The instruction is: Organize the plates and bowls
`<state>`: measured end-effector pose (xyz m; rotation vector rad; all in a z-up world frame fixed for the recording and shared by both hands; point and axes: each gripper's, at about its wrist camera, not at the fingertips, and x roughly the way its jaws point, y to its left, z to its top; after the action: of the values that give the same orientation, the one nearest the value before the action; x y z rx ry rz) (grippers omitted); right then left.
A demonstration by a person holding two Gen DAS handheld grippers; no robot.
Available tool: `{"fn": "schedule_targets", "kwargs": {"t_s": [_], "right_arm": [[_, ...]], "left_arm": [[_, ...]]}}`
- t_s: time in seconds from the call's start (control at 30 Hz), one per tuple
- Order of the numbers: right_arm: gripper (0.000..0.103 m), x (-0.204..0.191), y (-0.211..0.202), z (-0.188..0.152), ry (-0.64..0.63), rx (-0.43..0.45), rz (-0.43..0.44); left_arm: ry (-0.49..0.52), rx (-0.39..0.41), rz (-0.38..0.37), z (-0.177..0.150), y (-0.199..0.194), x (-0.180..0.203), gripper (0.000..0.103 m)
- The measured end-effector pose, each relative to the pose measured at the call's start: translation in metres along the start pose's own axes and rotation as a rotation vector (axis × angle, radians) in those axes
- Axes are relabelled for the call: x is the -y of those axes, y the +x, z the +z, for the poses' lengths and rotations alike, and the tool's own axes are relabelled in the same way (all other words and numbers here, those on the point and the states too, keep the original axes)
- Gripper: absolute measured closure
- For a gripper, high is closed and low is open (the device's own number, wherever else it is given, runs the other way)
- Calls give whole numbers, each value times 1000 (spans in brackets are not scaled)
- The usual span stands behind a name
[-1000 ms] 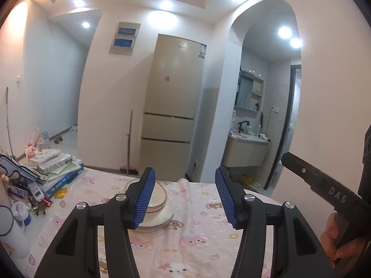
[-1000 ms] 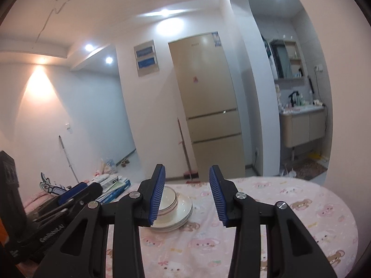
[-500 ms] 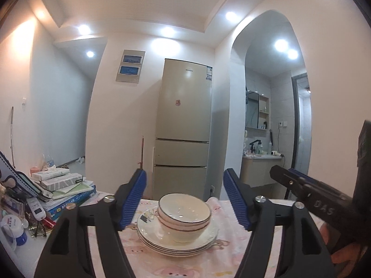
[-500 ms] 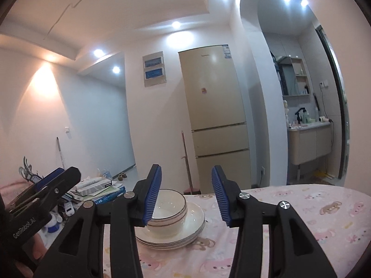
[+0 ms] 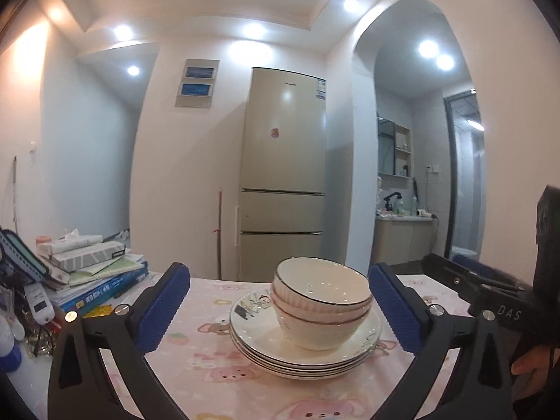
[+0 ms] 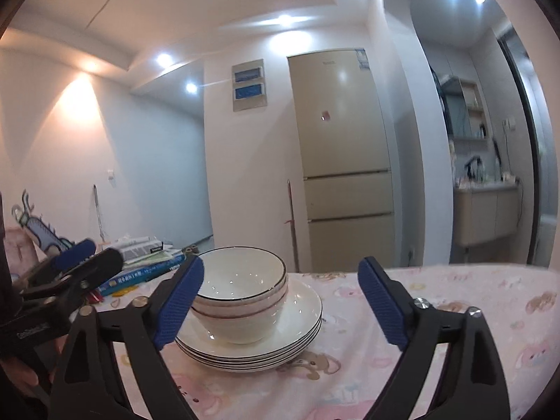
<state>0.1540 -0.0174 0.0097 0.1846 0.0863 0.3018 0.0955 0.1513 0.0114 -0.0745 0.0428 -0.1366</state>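
Note:
Nested white bowls [image 5: 320, 301] with thin dark rims sit on a stack of several white plates [image 5: 301, 357] on the pink cartoon tablecloth [image 5: 210, 346]. My left gripper [image 5: 278, 269] points level at the stack, its jaws opening wide; the dishes stand just beyond its blue fingertips, untouched. In the right wrist view the bowls [image 6: 241, 290] and plates [image 6: 294, 332] lie left of centre. My right gripper [image 6: 280, 264] is also level with its jaws opening, and its left pad overlaps the bowls' edge in the picture with nothing gripped.
A pile of books and boxes [image 5: 87, 266] and small clutter crowd the table's left end. A beige fridge [image 5: 283, 175] and a red-handled broom [image 5: 219, 231] stand behind the table, with an archway to a washroom [image 5: 413, 175] on the right. A person's hand [image 5: 528, 367] holds the right gripper.
Both grippers have sunk to table height and come closer to the stack, which now looks much larger. Both pairs of jaws have spread wider apart.

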Motion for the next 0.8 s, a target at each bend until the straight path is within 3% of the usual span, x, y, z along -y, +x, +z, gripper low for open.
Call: {"fn": "schedule_targets", "kwargs": {"t_s": [0.17, 0.43, 0.63, 0.8], "right_arm": [[5, 4, 20, -9, -16, -140, -18], [2, 0, 22, -10, -66, -189, -48], [1, -14, 25, -8, -137, -205, -41], [1, -12, 24, -6, -125, -206, -52]], "left_arm": [[-22, -87, 40, -6, 18, -5, 0], [-40, -242, 59, -12, 45, -14, 0], [17, -237, 85, -12, 45, -3, 0], [28, -240, 101, -11, 45, -1, 0]]}}
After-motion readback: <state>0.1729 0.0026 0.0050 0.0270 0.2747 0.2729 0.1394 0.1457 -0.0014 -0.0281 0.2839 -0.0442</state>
